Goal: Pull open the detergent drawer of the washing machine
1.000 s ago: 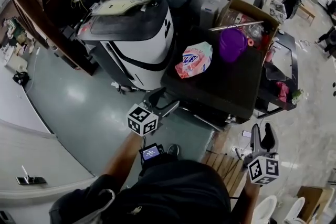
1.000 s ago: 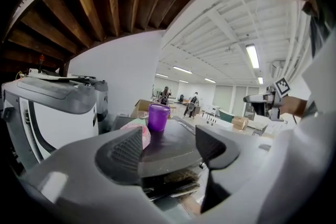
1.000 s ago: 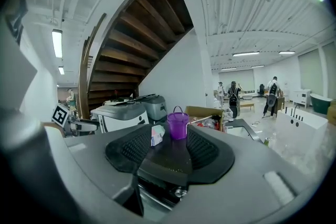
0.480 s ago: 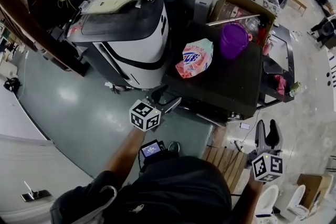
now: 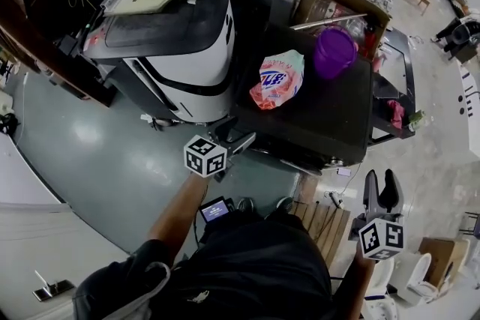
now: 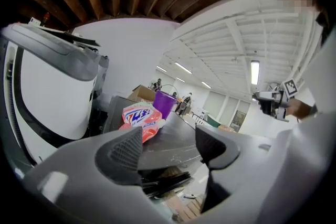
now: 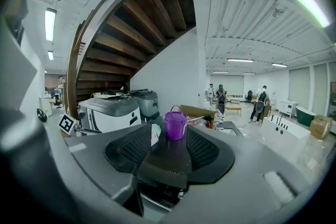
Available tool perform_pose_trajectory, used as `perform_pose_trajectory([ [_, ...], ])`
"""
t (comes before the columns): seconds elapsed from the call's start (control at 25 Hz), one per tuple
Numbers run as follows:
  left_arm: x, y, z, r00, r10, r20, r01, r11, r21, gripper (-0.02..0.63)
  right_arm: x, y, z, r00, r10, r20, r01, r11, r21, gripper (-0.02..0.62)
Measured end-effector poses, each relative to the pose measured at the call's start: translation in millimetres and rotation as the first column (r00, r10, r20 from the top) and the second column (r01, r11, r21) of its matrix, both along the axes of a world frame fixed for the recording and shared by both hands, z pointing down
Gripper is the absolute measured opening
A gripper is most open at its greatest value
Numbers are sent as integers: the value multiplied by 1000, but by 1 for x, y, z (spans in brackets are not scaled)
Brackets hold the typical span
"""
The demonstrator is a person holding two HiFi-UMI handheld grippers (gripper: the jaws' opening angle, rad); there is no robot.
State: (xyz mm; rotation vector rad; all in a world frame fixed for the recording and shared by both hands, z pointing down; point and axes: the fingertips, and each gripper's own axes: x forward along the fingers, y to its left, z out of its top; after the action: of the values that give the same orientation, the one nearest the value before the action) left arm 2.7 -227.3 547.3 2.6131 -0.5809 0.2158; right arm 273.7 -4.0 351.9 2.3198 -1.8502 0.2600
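Note:
The white and dark-grey washing machine [image 5: 169,49] stands at the upper left, a flat white item on its lid; I cannot make out its detergent drawer. My left gripper [image 5: 234,139] is open and empty, low by the front left corner of the black table [image 5: 330,124], just right of the machine's base. In the left gripper view the machine [image 6: 47,92] fills the left, and the left gripper [image 6: 168,147] frames the table edge. My right gripper [image 5: 379,191] hangs open and empty at the lower right, off the table's right corner. The right gripper [image 7: 169,152] faces the machine [image 7: 113,113] from afar.
A pink detergent bag [image 5: 277,79] and a purple bucket [image 5: 334,52] sit on the black table, with a cardboard box [image 5: 337,4] behind. Wooden slats [image 5: 322,225] lie on the floor by my feet. Dark stair timbers [image 5: 45,49] run behind the machine. People stand far off.
The left gripper has sunk and moved closer to the table's corner beside the machine. The right gripper drifted slightly to the right. Both sets of jaws stay as wide as before.

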Motion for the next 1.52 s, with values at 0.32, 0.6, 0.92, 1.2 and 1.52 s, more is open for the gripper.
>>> perform_pose_trajectory([
  [0.32, 3, -18, 46, 998, -43, -36, 38, 992, -117, 342, 11, -12, 0, 1000, -13, -19, 12, 999, -47, 191],
  [0.6, -3, -27, 97, 990, -112, -81, 90, 967, -239, 342, 15, -35, -5, 997, -65, -49, 61, 995, -83, 192],
  [0.92, -4, -29, 152, 978, -170, -119, 123, 935, -332, 350, 24, -43, 1, 993, -101, -62, 91, 985, -144, 191],
  [1.2, -6, -34, 193, 950, -258, -174, 164, 890, -426, 356, 35, -49, 8, 990, -121, -71, 106, 977, -185, 191],
  [1.52, 4, -27, 232, 937, -270, -221, 140, 871, -471, 388, 52, -59, 18, 986, -148, -80, 127, 966, -224, 190],
])
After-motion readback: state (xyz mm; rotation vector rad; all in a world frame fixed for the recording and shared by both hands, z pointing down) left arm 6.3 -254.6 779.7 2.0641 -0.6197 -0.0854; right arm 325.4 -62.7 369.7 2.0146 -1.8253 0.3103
